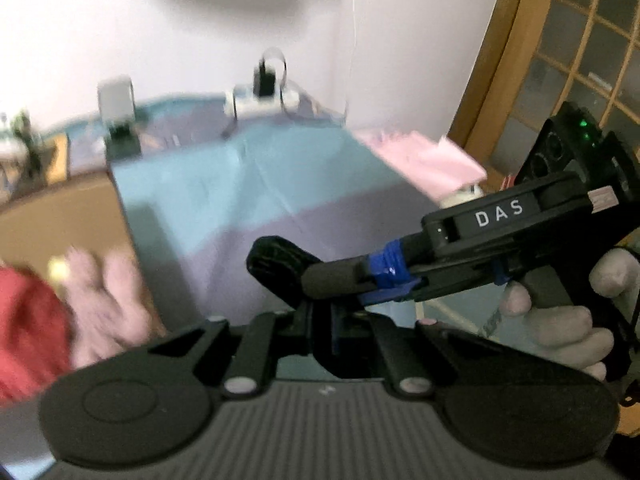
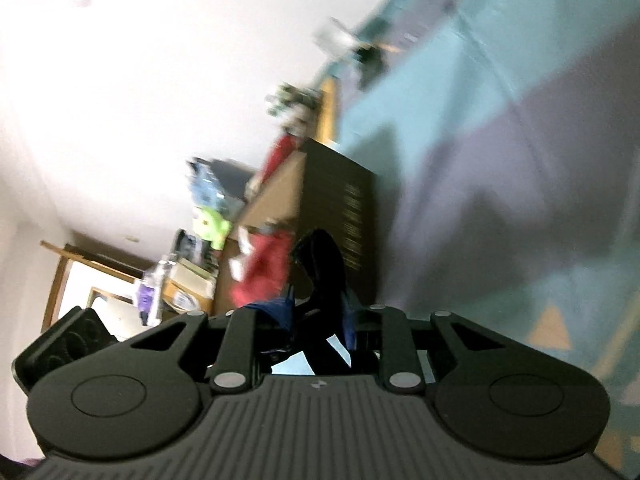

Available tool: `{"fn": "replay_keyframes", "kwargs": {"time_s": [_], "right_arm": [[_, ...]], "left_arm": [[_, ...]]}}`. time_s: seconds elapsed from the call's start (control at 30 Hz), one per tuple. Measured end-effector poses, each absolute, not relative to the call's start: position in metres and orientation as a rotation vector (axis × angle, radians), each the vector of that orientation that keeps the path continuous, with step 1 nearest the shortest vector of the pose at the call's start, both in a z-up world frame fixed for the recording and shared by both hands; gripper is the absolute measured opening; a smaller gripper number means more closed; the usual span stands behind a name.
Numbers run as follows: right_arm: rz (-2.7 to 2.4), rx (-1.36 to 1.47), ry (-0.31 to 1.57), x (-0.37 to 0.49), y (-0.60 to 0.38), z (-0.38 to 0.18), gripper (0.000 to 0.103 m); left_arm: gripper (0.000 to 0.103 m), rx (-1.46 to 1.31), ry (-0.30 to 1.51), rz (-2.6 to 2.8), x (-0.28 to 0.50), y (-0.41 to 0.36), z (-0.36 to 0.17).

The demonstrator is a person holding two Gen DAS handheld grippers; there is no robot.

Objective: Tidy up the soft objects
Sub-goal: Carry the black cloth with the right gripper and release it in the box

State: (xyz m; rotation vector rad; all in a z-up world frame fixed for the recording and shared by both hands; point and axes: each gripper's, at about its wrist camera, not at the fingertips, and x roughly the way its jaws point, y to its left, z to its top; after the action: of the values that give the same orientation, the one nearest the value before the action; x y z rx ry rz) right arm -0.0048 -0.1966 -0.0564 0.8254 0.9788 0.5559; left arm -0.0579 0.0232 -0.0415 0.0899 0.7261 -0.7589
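Right claw (image 1: pixel 280 260) tilted across the left view, gloved hand (image 1: pixel 560 320) gripping.

Both wrist views look down across the blue-and-purple cloth (image 1: pixel 256 184); the right is rolled sideways.

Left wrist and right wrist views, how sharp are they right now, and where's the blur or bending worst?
Left wrist view: the right gripper and its DAS label read crisply, while the red and pink soft things at the left edge smear with motion blur. Right wrist view: tilted, background clutter streaked and soft, the blue-and-purple cloth hazy. Both views bend straight lines, fisheye style, and darken at the corners.
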Motion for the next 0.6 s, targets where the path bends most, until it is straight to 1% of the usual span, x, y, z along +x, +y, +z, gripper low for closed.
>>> {"fn": "replay_keyframes", "kwargs": {"time_s": [0.13, 0.3, 0.47, 0.6], "right_arm": [[0.626, 0.759, 0.896, 0.013, -0.163, -0.023, 0.006], [0.674, 0.691, 0.846, 0.044, -0.120, -0.009, 0.006], [0.665, 0.596, 0.830, 0.080, -0.072, -0.013, 0.006], [0.626, 0.506, 0.859, 0.104, -0.044, -0.029, 0.006]], "left_arm": [[0.003, 0.077, 0.647, -0.747, -0.049, 0.054, -0.013], [0.003, 0.093, 0.591, -0.690, -0.027, 0.094, 0.004], [0.003, 0.072, 0.623, -0.633, 0.014, 0.129, 0.002], [0.003, 0.062, 0.693, -0.592, 0.048, 0.146, -0.016]]}}
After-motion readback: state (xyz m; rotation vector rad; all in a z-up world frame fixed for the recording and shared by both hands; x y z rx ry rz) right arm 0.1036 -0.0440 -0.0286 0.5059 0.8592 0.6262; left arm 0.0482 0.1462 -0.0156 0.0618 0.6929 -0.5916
